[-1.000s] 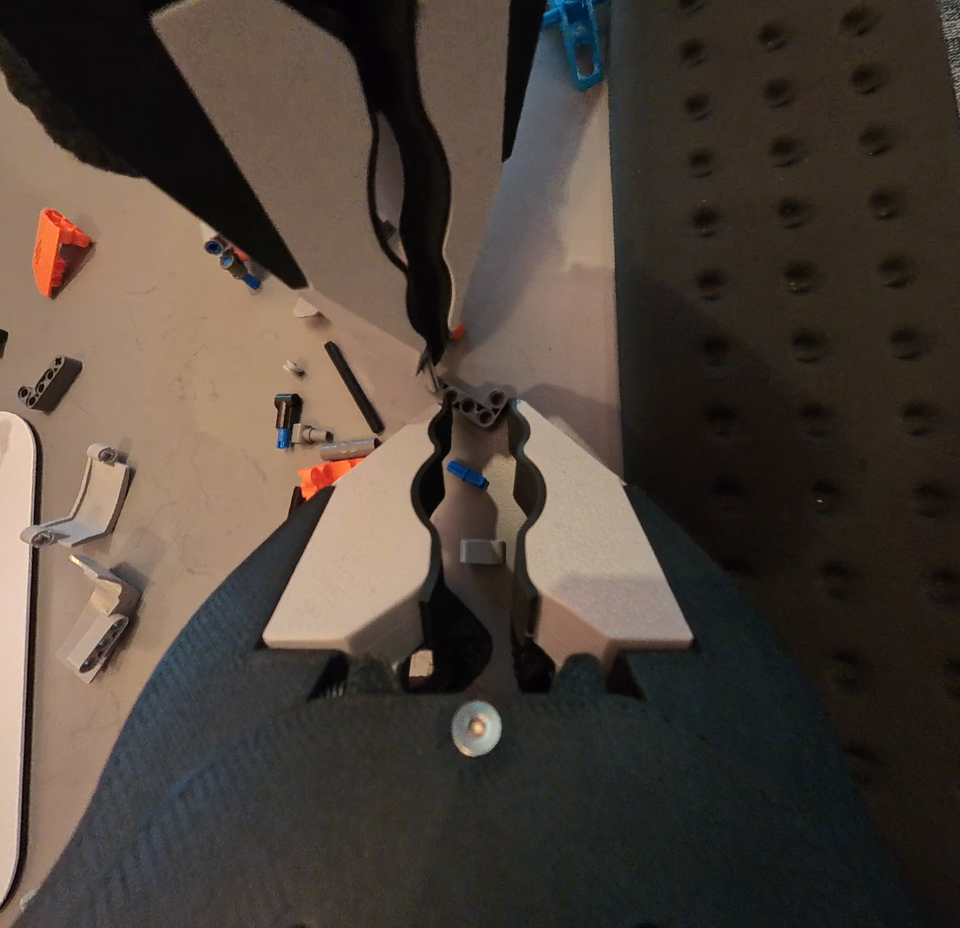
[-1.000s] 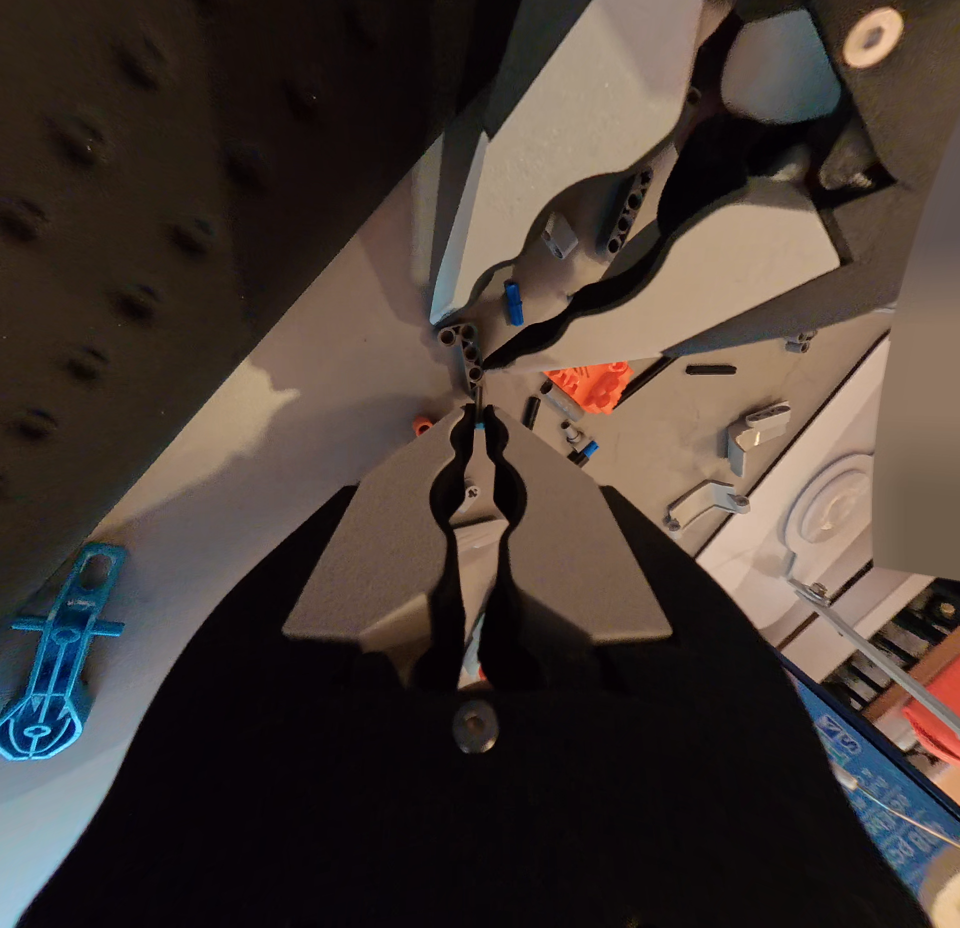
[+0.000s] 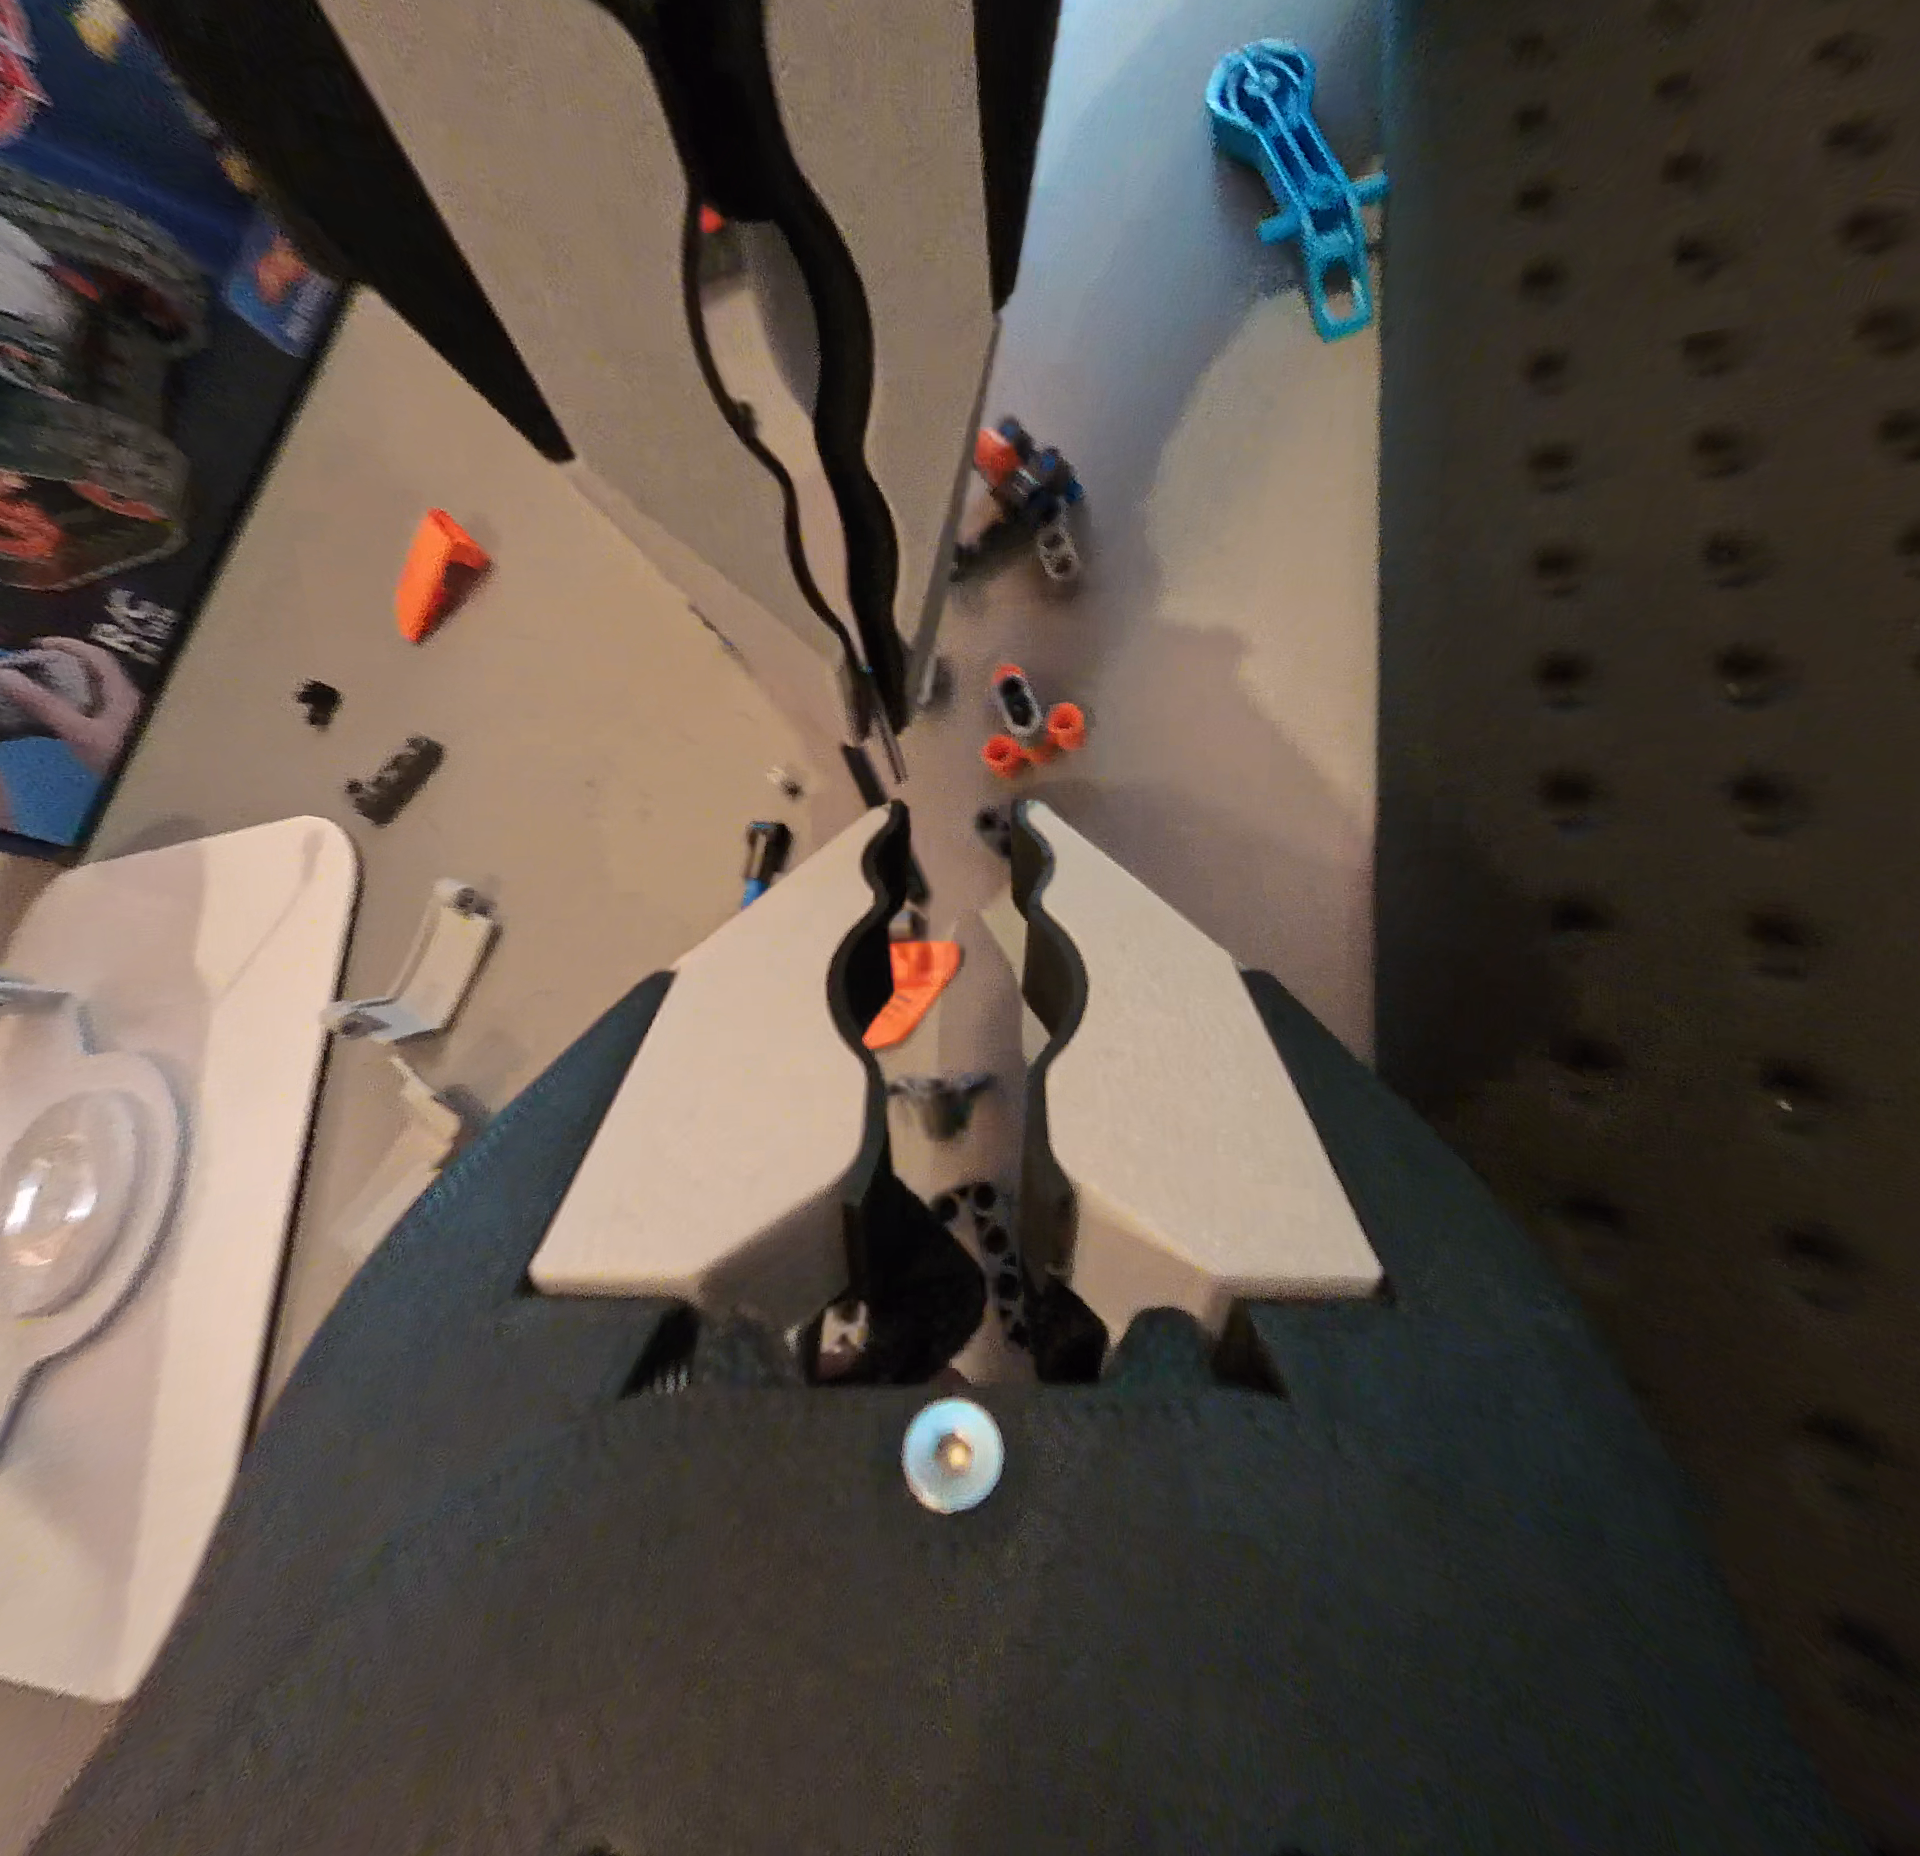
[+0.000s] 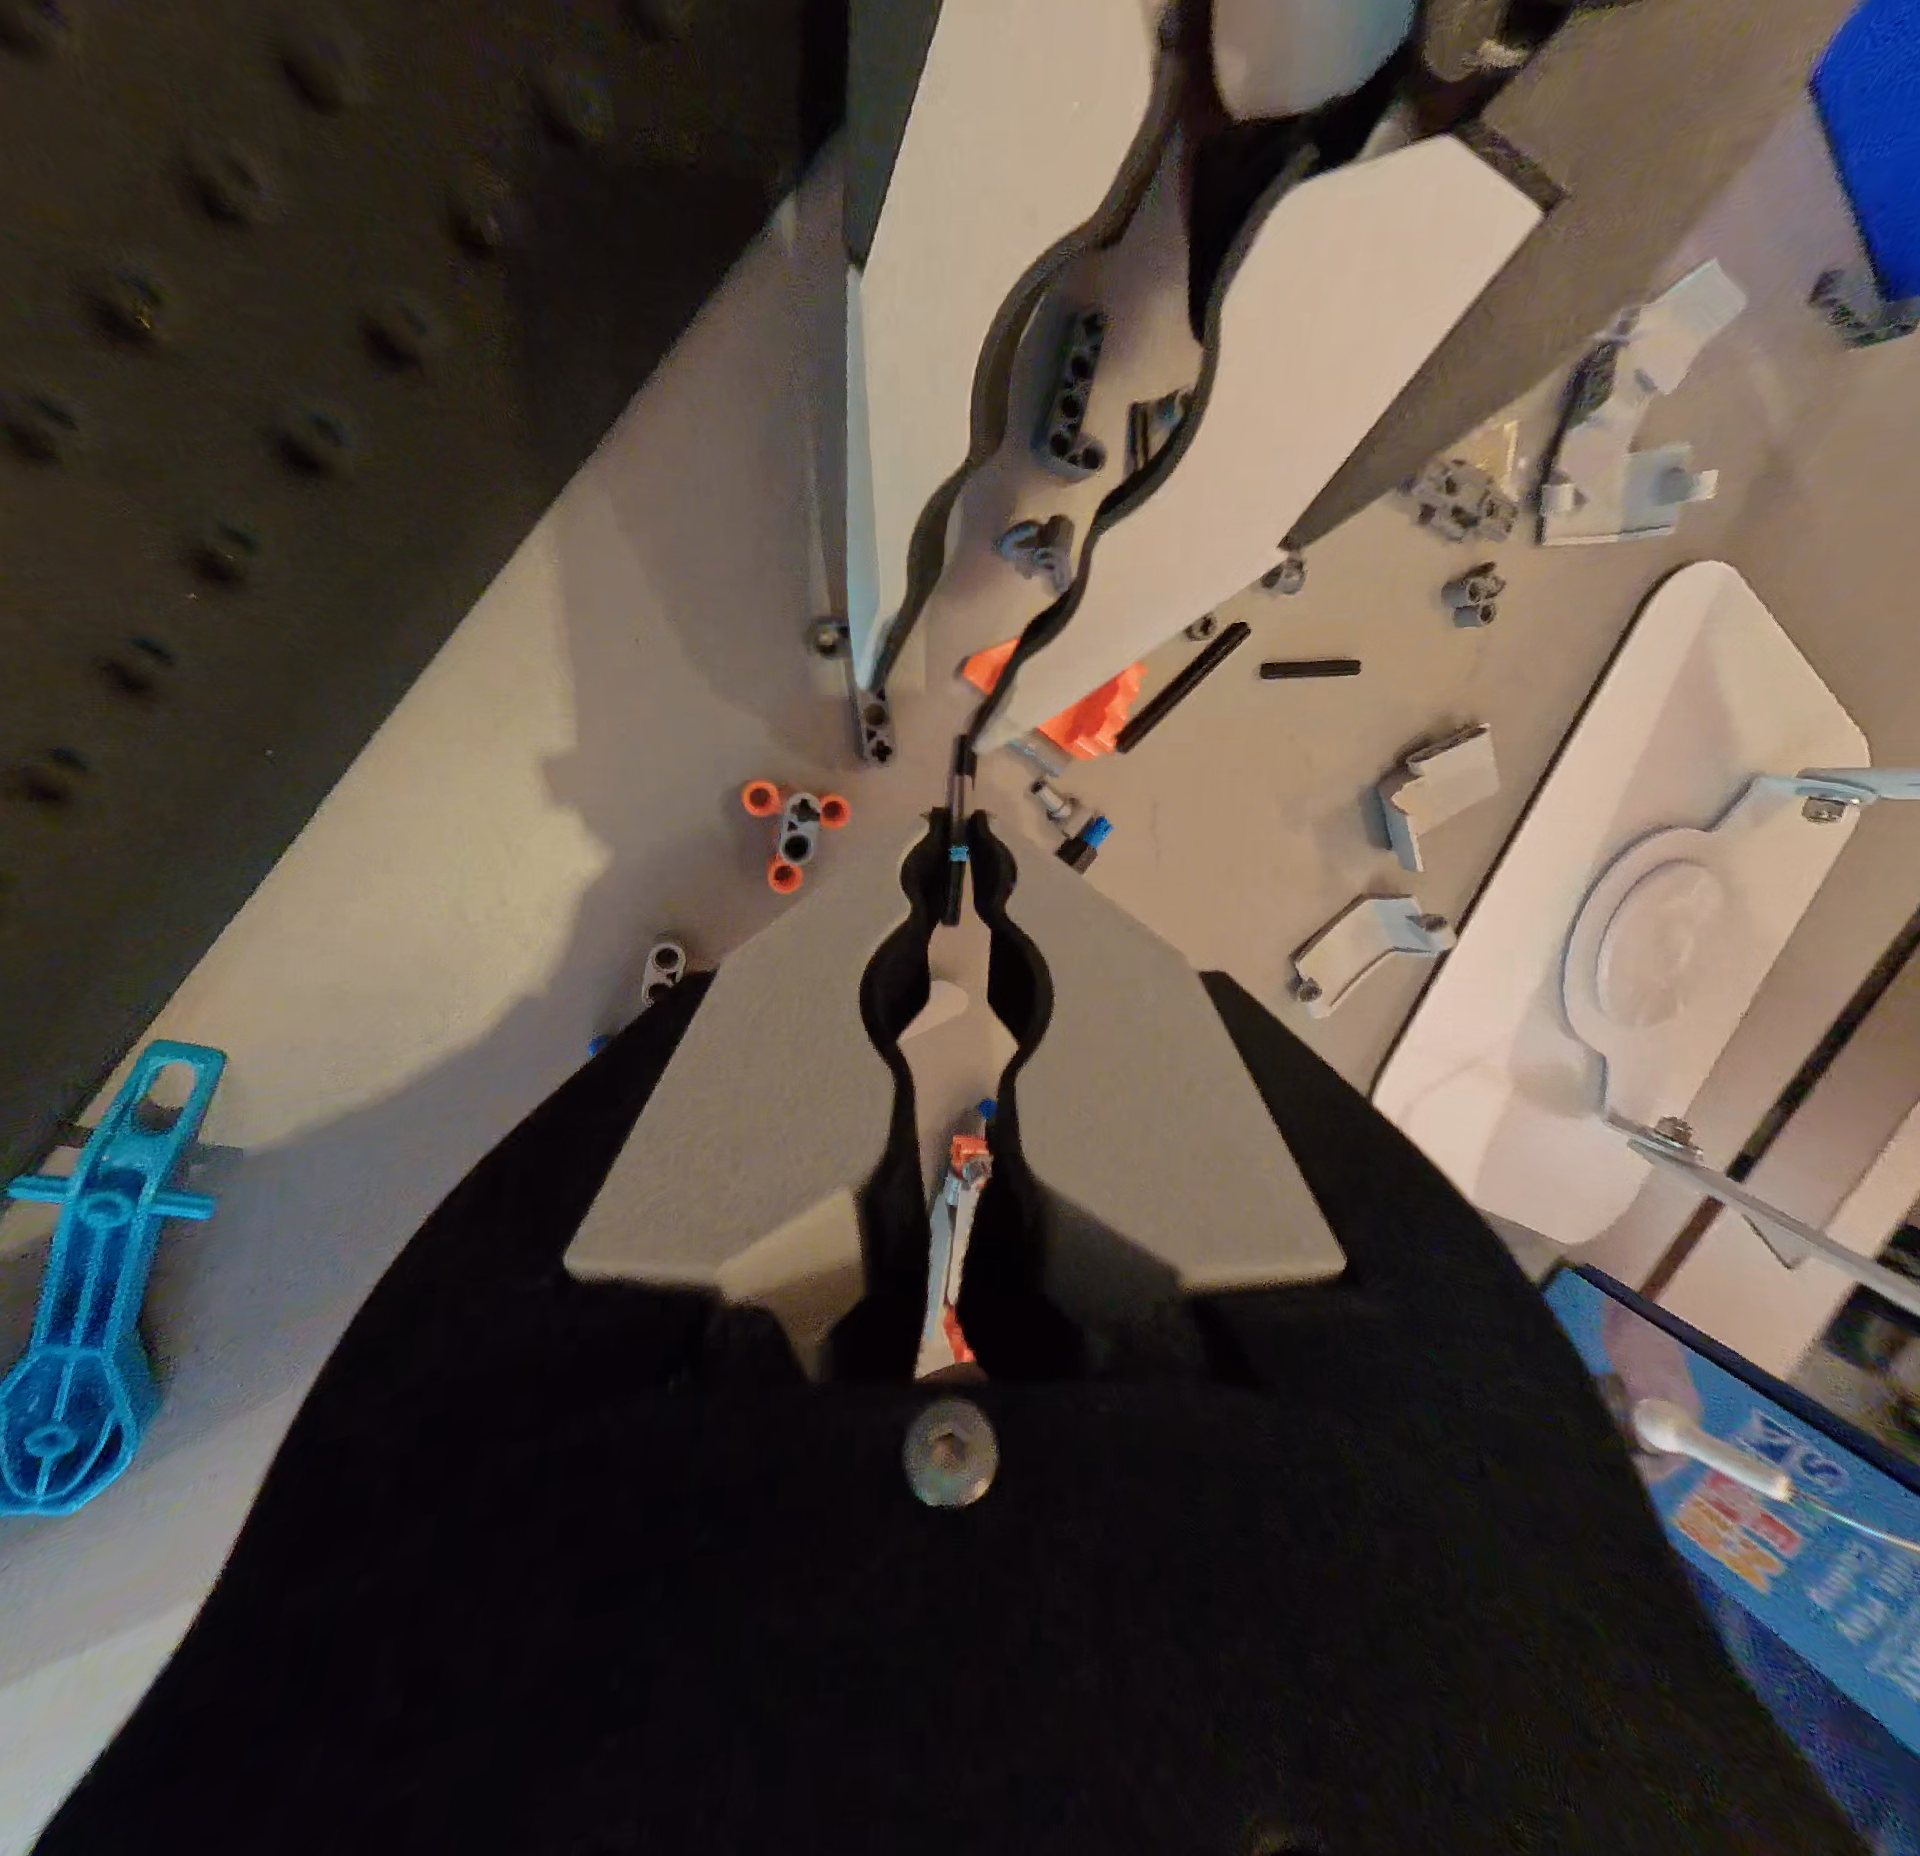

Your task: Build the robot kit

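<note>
Pinching thin black pin [image 4: 954, 876], right claw [image 4: 958, 838], left claw [image 3: 956, 819] parted

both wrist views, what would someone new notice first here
The two grippers meet tip to tip over the grey table: the right gripper is shut on a thin black rod with a blue band, while the left gripper is open and empty. Next come the colours: a bright blue tool by the dark perforated panel, and scattered orange pieces near the tips.

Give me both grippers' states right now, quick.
Left gripper: open, holding nothing.
Right gripper: shut on a thin black pin with a blue band.
</note>
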Demonstrator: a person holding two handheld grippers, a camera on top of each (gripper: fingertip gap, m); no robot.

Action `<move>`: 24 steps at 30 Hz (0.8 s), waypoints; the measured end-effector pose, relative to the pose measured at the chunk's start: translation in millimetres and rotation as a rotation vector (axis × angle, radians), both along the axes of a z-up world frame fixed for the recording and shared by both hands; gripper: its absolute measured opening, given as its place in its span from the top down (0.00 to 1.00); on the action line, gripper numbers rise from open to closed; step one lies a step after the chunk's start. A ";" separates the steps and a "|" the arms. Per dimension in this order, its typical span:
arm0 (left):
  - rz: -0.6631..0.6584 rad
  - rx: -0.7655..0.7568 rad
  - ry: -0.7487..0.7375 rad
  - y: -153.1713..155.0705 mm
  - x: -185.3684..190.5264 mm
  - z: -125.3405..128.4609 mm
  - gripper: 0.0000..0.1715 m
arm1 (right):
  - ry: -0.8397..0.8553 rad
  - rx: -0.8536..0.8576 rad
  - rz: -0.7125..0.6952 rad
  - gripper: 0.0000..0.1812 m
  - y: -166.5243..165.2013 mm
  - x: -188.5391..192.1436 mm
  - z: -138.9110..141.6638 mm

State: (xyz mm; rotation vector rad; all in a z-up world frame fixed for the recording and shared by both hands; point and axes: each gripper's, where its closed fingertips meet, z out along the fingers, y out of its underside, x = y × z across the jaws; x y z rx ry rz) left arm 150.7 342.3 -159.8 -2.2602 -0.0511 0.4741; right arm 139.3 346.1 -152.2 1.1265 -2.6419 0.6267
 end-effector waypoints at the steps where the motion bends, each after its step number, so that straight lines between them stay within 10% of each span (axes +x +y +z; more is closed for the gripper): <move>1: 0.015 0.015 0.021 1.3 -3.7 3.8 0.91 | -0.032 -0.021 0.000 1.00 -0.5 0.8 3.1; 24: 0.179 0.067 0.294 0.9 -35.8 37.7 0.99 | -0.204 -0.233 -0.086 0.97 -11.0 -13.4 37.1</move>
